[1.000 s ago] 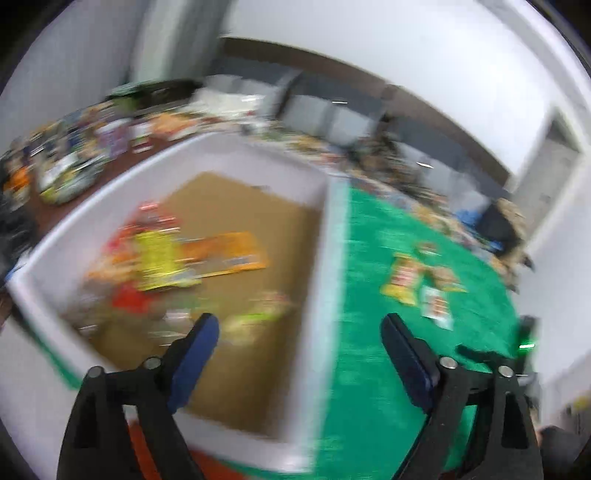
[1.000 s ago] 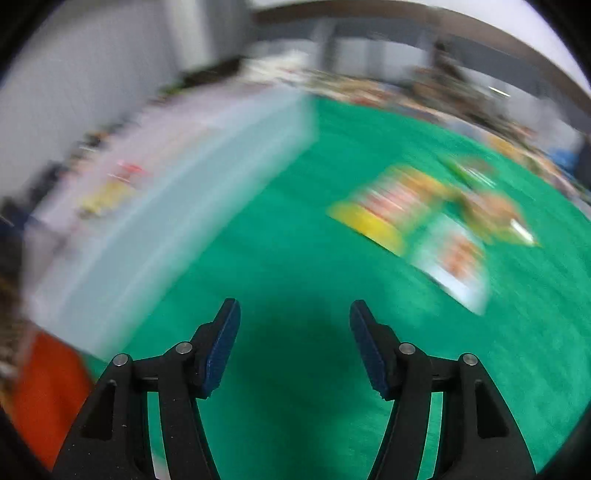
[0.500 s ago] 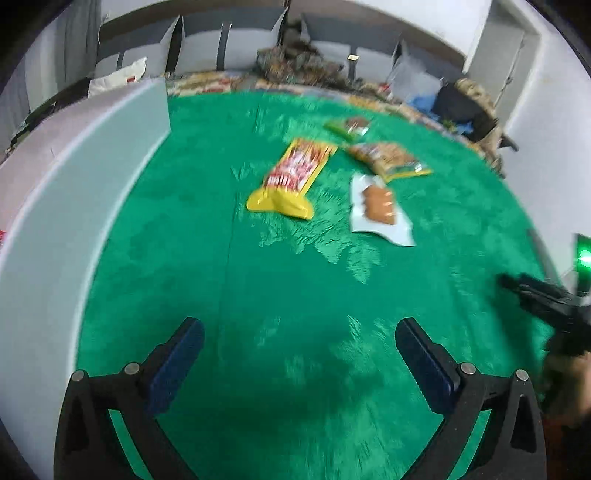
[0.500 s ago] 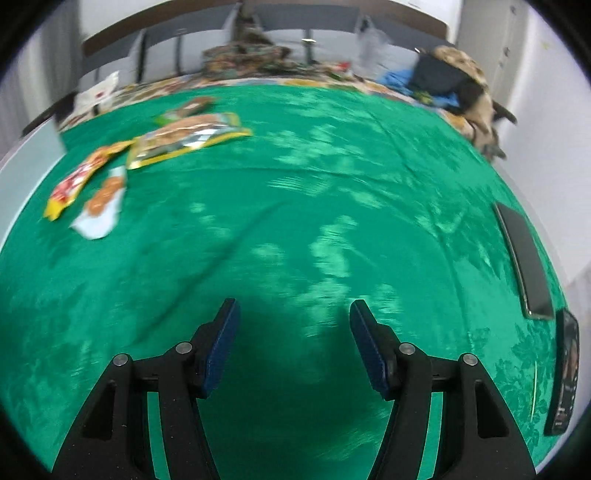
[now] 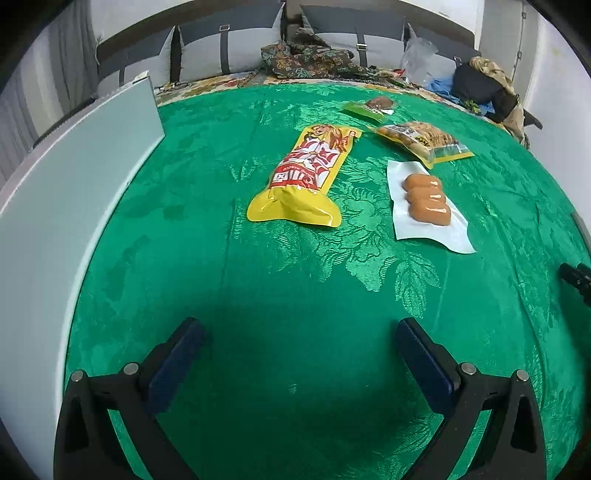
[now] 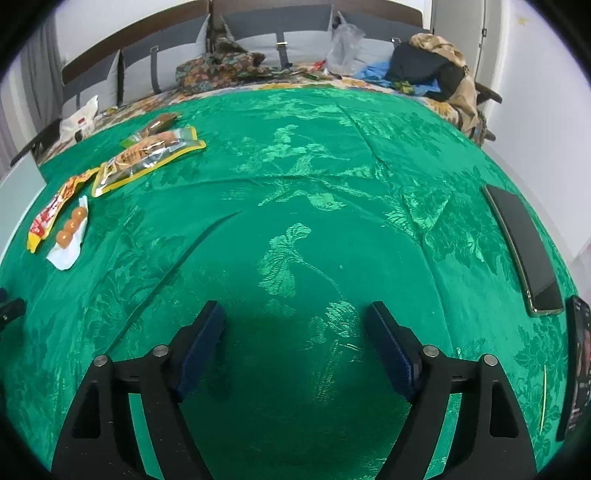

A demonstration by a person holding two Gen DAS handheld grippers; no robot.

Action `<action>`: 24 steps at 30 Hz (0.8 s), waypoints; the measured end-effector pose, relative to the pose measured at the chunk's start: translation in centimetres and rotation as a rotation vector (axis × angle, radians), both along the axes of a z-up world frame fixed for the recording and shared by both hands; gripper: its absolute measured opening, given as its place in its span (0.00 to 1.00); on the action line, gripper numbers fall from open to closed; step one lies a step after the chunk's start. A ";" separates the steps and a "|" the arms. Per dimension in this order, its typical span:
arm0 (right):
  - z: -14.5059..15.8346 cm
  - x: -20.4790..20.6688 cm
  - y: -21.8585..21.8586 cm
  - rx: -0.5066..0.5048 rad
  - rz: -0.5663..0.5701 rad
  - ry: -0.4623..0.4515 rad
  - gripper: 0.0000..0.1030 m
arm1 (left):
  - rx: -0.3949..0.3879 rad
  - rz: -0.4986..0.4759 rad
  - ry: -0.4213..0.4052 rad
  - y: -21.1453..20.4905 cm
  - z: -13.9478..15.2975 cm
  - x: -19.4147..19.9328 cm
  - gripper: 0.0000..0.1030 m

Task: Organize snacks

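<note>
Glossy green damask cloth [image 5: 295, 280] covers the tabletop. Four flat snack packets toward its far-left edge: long yellow pouch [image 5: 306, 177], clear sausage pack [image 5: 424, 201]. Left claw [image 5: 299, 354] wide, empty; right claw [image 6: 295, 343] just opened wide, empty. White box wall [image 5: 66, 206] cut off.

On the green patterned tablecloth [image 5: 295, 280] we find four snack packets grouped together ahead of the left gripper [image 5: 300, 354]: the long yellow printed packet [image 5: 306, 177] lies to the left, the clear vacuum pack of orange sausages [image 5: 424, 203] just beside it on the right, the yellow-edged clear bag of brown snacks [image 5: 421, 140] behind that pack, and the small green packet [image 5: 369, 107] farthest back. We see the tall white box wall [image 5: 74, 192] standing along the left edge of the cloth, well apart from the packets. From the right gripper [image 6: 295, 343] the same group lies far to the left, while a flat black phone [image 6: 524, 251] rests on the cloth at the right edge, with a bench of grey cushions [image 6: 280, 26] and heaped clothes [image 6: 432, 66] behind the table.
</note>
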State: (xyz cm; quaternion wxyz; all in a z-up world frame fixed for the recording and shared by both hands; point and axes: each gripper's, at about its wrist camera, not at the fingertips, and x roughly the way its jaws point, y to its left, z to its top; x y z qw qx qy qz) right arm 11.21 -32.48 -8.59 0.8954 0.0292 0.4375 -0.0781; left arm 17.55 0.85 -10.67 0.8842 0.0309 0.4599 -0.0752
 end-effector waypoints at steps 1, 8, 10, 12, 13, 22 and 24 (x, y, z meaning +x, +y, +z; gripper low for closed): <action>0.0 0.0 0.0 -0.001 -0.001 0.001 0.82 | 0.000 -0.004 -0.008 0.0 0.0 -0.1 1.00; 0.0 0.1 -0.1 -0.002 -0.001 0.002 0.83 | 0.004 0.002 -0.014 -0.3 -0.1 0.0 1.00; -0.1 0.1 -0.2 0.000 -0.002 0.002 0.83 | 0.004 0.002 -0.014 -0.3 -0.1 0.0 1.00; -0.1 0.1 -0.2 -0.002 -0.001 0.001 0.83 | 0.003 0.002 -0.013 -0.3 -0.1 0.0 1.00; -0.1 0.1 -0.2 -0.001 -0.001 0.001 0.83 | 0.004 0.002 -0.014 -0.3 -0.1 0.0 1.00; 0.0 0.1 -0.2 -0.001 0.000 0.001 0.83 | 0.004 0.001 -0.014 -0.3 -0.1 0.0 1.00; 0.0 0.1 -0.2 -0.001 0.000 0.001 0.83 | 0.004 0.001 -0.014 -0.3 -0.1 0.0 1.00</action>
